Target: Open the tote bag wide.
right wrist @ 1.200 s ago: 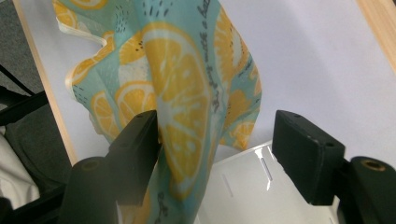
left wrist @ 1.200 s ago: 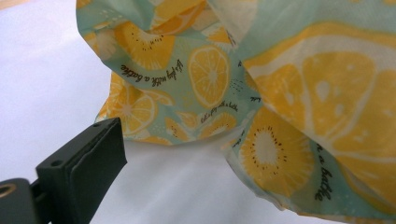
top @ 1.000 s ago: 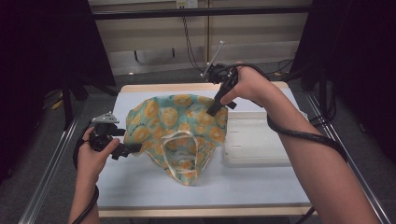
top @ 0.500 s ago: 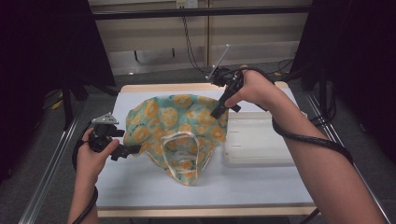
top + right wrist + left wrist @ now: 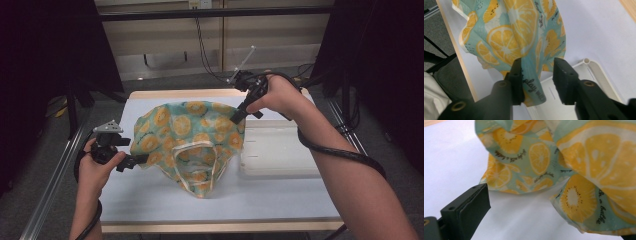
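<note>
A white plastic tray (image 5: 280, 150) is seen right of centre in the high view, laid on a white table (image 5: 150, 197) with a wooden edge. Black cables (image 5: 202, 47) are hung at the upper middle, before beige cabinets (image 5: 165, 40).

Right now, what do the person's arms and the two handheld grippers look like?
Both forearms are bare, no sleeves or gloves showing. The left gripper is black with a grey three-cornered plate on top and a black cable looping by the wrist. The right gripper is black too, with a thin pale rod sticking up and a thick black cable trailing along the forearm. The jaws are blocky, matte black, with small screw holes.
</note>
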### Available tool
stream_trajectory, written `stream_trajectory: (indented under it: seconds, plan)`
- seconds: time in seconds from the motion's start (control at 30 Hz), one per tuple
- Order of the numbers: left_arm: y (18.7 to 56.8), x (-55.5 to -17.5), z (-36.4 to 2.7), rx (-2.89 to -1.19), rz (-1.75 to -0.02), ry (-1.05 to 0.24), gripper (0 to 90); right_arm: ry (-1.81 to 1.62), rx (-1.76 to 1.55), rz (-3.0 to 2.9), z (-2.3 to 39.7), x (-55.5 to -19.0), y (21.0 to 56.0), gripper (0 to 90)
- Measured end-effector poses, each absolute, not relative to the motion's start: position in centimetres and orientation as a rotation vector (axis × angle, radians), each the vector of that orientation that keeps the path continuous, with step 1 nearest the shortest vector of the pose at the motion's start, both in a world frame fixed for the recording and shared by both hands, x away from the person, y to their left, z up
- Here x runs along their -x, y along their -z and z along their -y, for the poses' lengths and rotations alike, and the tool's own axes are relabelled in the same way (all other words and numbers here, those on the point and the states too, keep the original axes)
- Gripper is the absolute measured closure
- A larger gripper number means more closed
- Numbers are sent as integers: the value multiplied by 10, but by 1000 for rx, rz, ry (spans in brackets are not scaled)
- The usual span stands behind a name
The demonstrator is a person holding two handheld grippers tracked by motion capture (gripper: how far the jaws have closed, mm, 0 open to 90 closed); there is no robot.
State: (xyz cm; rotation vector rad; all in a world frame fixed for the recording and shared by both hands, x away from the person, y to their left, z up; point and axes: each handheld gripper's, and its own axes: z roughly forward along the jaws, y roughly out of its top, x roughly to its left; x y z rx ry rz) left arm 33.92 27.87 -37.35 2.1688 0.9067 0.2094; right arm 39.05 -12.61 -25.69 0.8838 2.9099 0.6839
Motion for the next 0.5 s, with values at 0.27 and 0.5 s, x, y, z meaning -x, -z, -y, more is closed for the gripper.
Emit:
stream_trajectory:
  seconds: [0.27,0.5]
  plan:
    - [370,-337,-275,-2142,-912,-204,0,-715,-938,-2894,132,-388,255,764]
    - [364,-336,-278,-2152,-903,-191,54,-753,-948,-2872,141,-385,253,730]
